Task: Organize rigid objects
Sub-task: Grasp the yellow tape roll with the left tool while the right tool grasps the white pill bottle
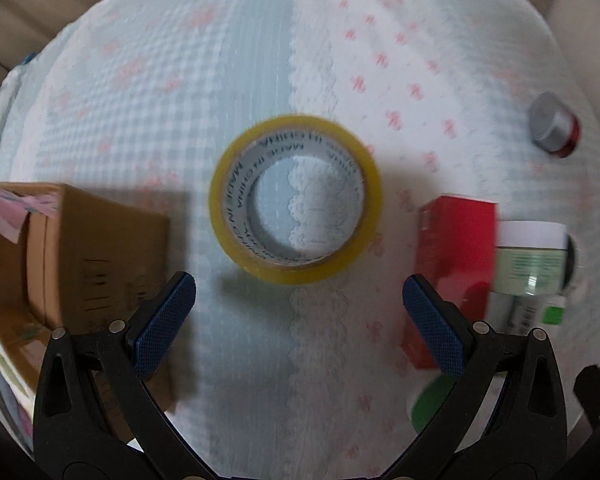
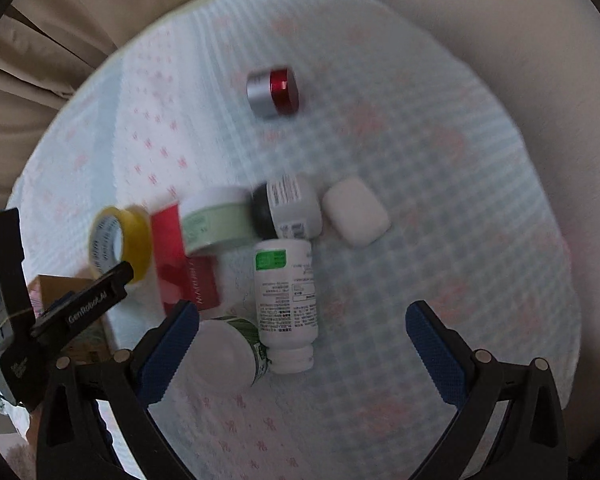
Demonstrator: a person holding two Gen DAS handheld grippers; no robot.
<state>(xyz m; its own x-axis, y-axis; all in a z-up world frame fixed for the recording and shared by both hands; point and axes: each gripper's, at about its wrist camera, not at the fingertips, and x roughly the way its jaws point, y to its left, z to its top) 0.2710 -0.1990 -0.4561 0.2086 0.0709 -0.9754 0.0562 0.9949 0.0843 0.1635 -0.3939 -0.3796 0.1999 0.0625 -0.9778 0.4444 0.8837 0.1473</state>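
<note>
the left gripper (image 1: 299,294) hovered with its fingers (image 1: 166,320) spread wide and holding nothing, the roll of tape (image 1: 295,199) lying flat on the tabletop (image 1: 260,40) just ahead of them. a cardboard box (image 1: 72,264) stood open to the left of the tape, a red box (image 1: 456,256) to its right, with a green jar (image 1: 530,256) touching the red box. the right gripper (image 2: 302,344) was equally wide open and empty above a white bottle (image 2: 286,304) lying on its side near the red box. the tape looked wider than an easy pinch; fingers closing on its rim might slip and skid it into the red box.
</note>
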